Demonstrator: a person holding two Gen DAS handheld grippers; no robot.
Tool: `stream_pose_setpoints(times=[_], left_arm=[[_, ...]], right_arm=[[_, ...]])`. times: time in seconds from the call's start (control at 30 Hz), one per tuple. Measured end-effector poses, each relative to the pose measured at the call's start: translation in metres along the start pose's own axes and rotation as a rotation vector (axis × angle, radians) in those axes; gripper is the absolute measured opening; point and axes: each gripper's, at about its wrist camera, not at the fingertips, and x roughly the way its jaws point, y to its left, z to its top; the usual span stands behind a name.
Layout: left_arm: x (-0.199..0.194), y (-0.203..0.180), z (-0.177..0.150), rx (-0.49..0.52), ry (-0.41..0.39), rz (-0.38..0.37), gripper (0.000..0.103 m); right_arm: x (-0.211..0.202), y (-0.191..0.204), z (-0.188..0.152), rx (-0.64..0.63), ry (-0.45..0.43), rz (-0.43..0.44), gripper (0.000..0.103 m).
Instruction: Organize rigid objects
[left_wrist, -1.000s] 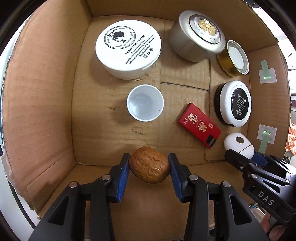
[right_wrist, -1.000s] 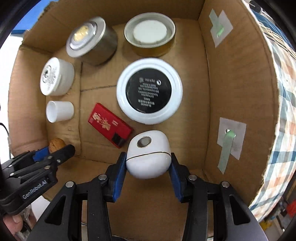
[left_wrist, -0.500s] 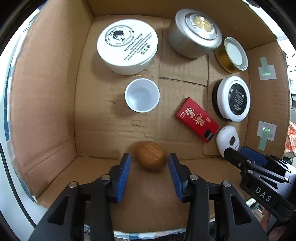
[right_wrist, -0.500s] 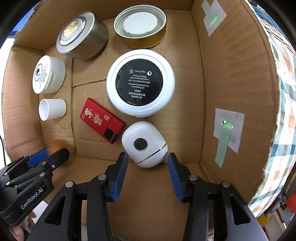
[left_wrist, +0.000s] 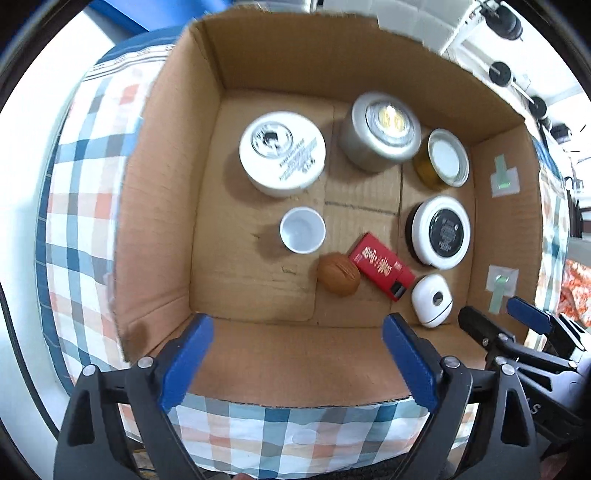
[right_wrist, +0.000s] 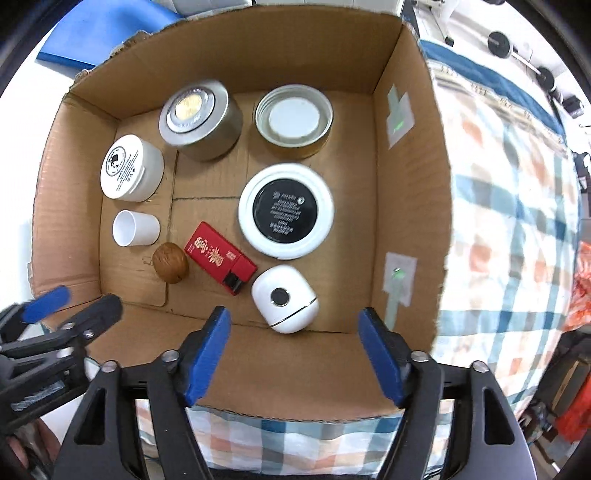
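Note:
A cardboard box (left_wrist: 162, 206) (right_wrist: 410, 192) holds several rigid objects. A brown walnut (left_wrist: 338, 274) (right_wrist: 170, 262) lies on its floor beside a red lighter box (left_wrist: 382, 266) (right_wrist: 220, 257). A white egg-shaped case (left_wrist: 432, 300) (right_wrist: 284, 298) lies near the front right corner. My left gripper (left_wrist: 297, 363) is open and empty above the box's near wall. My right gripper (right_wrist: 295, 354) is open and empty above the near wall, behind the white case.
Also in the box are a white cream jar (left_wrist: 282, 152), a small white cup (left_wrist: 302, 229), a silver tin (left_wrist: 380, 131), a gold-rimmed jar (left_wrist: 445, 157) and a black-and-white round case (left_wrist: 441, 230). The box rests on a checked cloth (left_wrist: 74, 192).
Both grippers opened wide and pulled back up out of the box. The walnut dropped and rolled to the lighter box. The white case now lies on the box floor.

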Motion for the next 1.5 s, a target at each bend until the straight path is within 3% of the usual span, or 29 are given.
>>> stream_pose_setpoints(times=[0.23,0.57,1.0,1.27,1.5], left_arm=[[-0.022,0.002,-0.005,-0.013,-0.057,0.012,0.103],[-0.088,-0.002,-0.040,0.034,-0.214,0.024,0.103],[-0.210,-0.030,-0.106,0.107,-0.444,0.028,0.103],[-0.253,-0.032,-0.134,0.099,-0.525,0.032,0.103],[-0.273,-0.032,-0.147,0.091,-0.564,0.036,0.103]], right_arm=[[-0.009,-0.002,-0.003,-0.003,-0.029,-0.019,0.103],[-0.067,-0.013,-0.030,0.005,-0.158,0.007,0.103],[-0.207,-0.026,-0.114,0.004,-0.415,0.071,0.103],[-0.262,-0.037,-0.148,0.016,-0.504,0.068,0.103],[-0.287,-0.043,-0.163,0.032,-0.546,0.072,0.103]])
